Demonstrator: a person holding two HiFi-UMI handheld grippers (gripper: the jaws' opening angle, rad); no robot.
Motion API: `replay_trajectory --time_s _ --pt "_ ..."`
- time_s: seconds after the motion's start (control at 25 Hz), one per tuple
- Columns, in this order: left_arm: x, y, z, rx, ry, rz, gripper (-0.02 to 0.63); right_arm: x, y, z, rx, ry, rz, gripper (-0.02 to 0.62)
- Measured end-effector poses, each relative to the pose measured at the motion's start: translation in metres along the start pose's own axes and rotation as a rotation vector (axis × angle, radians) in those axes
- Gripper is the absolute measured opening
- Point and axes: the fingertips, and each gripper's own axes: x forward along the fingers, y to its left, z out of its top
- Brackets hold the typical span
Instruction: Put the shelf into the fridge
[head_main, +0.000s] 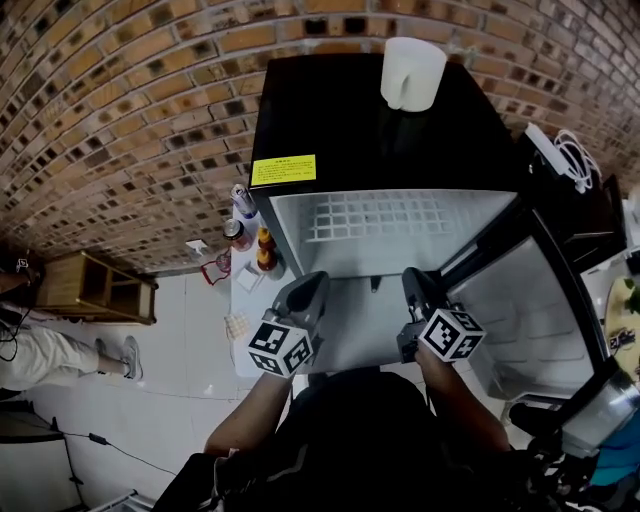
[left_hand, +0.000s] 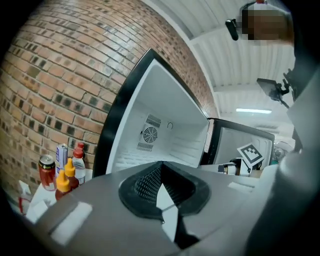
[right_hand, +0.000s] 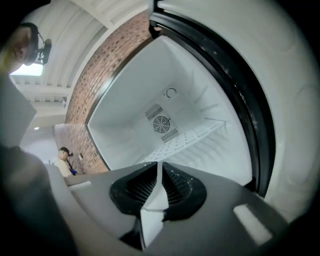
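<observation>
The black mini fridge (head_main: 300, 110) stands open against the brick wall, its door (head_main: 530, 300) swung out to the right. A white wire shelf (head_main: 380, 215) lies flat inside the white compartment; it also shows in the right gripper view (right_hand: 190, 140), below the rear fan. Both grippers hover in front of the opening, apart from the shelf. My left gripper (head_main: 312, 285) (left_hand: 161, 172) is shut and holds nothing. The jaws of my right gripper (head_main: 415, 283) (right_hand: 159, 172) stand a thin slit apart, with nothing between them.
A white jug (head_main: 412, 72) sits on top of the fridge. Sauce bottles and a can (head_main: 250, 240) (left_hand: 65, 175) stand on a low white table left of the fridge. A wooden rack (head_main: 95, 287) and a seated person (head_main: 40, 350) are further left. White cables (head_main: 575, 160) lie at the right.
</observation>
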Motion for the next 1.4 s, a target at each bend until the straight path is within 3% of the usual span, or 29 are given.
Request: replay_trajectory --time_s 0.12,0.32,0.48,0.6,0.72,0.92,1.04,1.16,1.24,1.4 --pt "-0.019 0.001 0.005 0.048 -0.012 0.008 -0.008 -0.011 0.019 0.0 -0.107 0.019 0.005 0.018" --pt "-0.046 0.005 0.007 0.085 -0.015 0.019 -0.008 -0.028 0.033 0.006 -0.189 -0.014 -0.004 0.006" --pt "-0.053 0.002 0.001 0.088 0.011 -0.038 -0.008 -0.043 0.055 0.018 -0.392 -0.081 -0.047 0.006" --pt "-0.052 0.001 -0.009 0.027 0.057 -0.059 -0.007 -0.048 0.071 0.017 -0.375 -0.089 -0.033 0.006" --pt "-0.051 -0.008 -0.013 0.036 0.079 -0.097 -0.006 -0.053 0.081 0.019 -0.341 -0.117 -0.016 0.006" --pt "-0.058 -0.026 -0.003 -0.015 0.048 -0.169 -0.006 -0.068 0.092 0.01 -0.493 -0.075 -0.1 0.006" --pt "-0.061 -0.04 0.001 -0.115 0.004 -0.262 -0.006 -0.077 0.086 0.002 -0.454 -0.052 -0.137 0.006" --pt "-0.066 -0.054 0.0 -0.229 -0.015 -0.355 -0.006 -0.087 0.086 0.0 -0.511 -0.043 -0.182 0.006" --pt "-0.066 -0.057 0.001 -0.225 -0.01 -0.36 -0.006 -0.087 0.089 0.005 -0.544 -0.047 -0.177 0.006" --pt "-0.067 -0.06 0.011 -0.156 -0.002 -0.336 -0.006 -0.09 0.084 0.017 -0.459 -0.085 -0.115 0.006"
